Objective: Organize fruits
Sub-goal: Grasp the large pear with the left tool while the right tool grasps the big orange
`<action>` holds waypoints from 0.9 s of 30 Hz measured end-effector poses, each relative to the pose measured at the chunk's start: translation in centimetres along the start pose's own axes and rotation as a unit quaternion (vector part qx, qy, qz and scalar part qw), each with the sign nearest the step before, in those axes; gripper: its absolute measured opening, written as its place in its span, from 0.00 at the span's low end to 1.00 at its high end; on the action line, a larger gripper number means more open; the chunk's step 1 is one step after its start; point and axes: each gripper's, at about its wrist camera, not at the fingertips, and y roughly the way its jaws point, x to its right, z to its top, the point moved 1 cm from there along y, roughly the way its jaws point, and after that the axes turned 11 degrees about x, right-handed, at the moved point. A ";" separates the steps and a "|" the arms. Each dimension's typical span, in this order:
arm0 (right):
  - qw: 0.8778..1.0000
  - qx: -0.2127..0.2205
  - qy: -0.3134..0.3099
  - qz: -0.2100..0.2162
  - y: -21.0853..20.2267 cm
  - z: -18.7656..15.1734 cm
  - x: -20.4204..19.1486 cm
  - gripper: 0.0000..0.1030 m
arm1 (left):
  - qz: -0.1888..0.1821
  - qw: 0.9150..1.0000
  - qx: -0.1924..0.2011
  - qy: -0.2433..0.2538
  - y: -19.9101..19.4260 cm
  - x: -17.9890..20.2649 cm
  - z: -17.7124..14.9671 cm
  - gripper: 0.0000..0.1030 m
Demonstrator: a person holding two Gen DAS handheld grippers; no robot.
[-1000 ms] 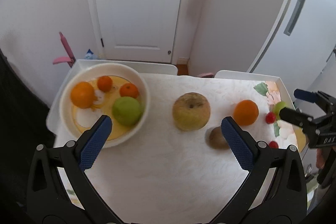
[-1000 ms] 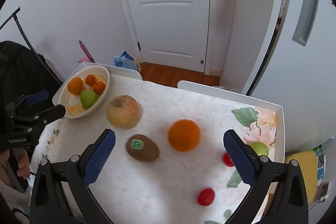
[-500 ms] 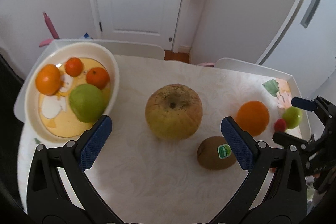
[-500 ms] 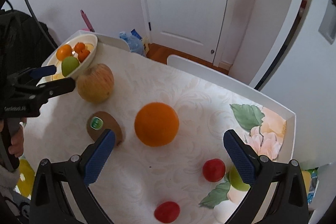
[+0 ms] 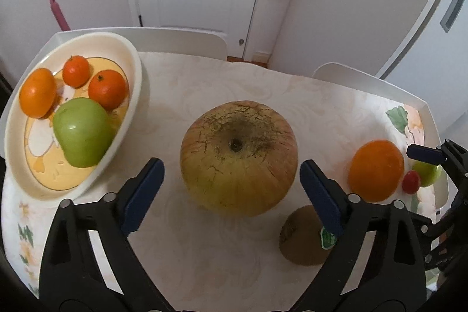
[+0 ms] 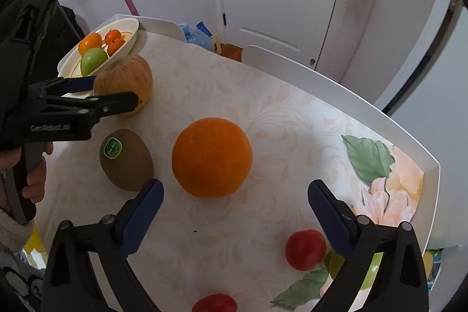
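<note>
A large yellow-brown apple (image 5: 238, 157) sits mid-table, straddled by my left gripper (image 5: 231, 179). Its jaws are closing, wide on either side of the apple, and the blue pads (image 5: 146, 189) stay clear of the skin. In the right wrist view, that left gripper (image 6: 108, 92) flanks the same apple (image 6: 128, 81). My right gripper (image 6: 235, 195) hangs over an orange (image 6: 212, 157). Its jaws are closing too, the orange just ahead of the gap and untouched. A kiwi (image 6: 125, 160) with a green sticker lies left of the orange. A cream bowl (image 5: 133, 72) holds three oranges and a green apple (image 5: 83, 133).
Two red tomatoes (image 6: 305, 249) (image 6: 215, 303) and a small green fruit (image 6: 371, 268) lie near the table's right raised edge (image 6: 433, 165). White chair backs (image 5: 181, 41) stand behind the table. A hand (image 6: 35, 174) grips the left tool's handle.
Both grippers have come down toward the table, so the apple and the orange loom larger between their fingers. Both pairs of jaws stand slightly narrower. No fruit has moved.
</note>
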 end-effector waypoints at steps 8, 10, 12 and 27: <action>1.000 -0.003 -0.011 0.009 0.9 0.1 -0.2 0.81 | -0.007 1.000 0.001 0.005 0.4 0.3 -0.1 0.77; 1.000 -0.004 -0.011 0.012 1.1 0.2 -0.2 0.80 | -0.003 1.000 0.003 0.010 0.7 0.7 -0.2 0.76; 1.000 -0.005 -0.011 0.015 1.3 0.3 -0.4 0.77 | -0.003 1.000 0.003 0.010 0.8 0.7 -0.3 0.76; 0.999 -0.003 -0.009 0.035 2.2 0.9 -1.0 0.66 | 0.010 1.000 0.001 0.024 -0.3 0.5 -1.0 0.76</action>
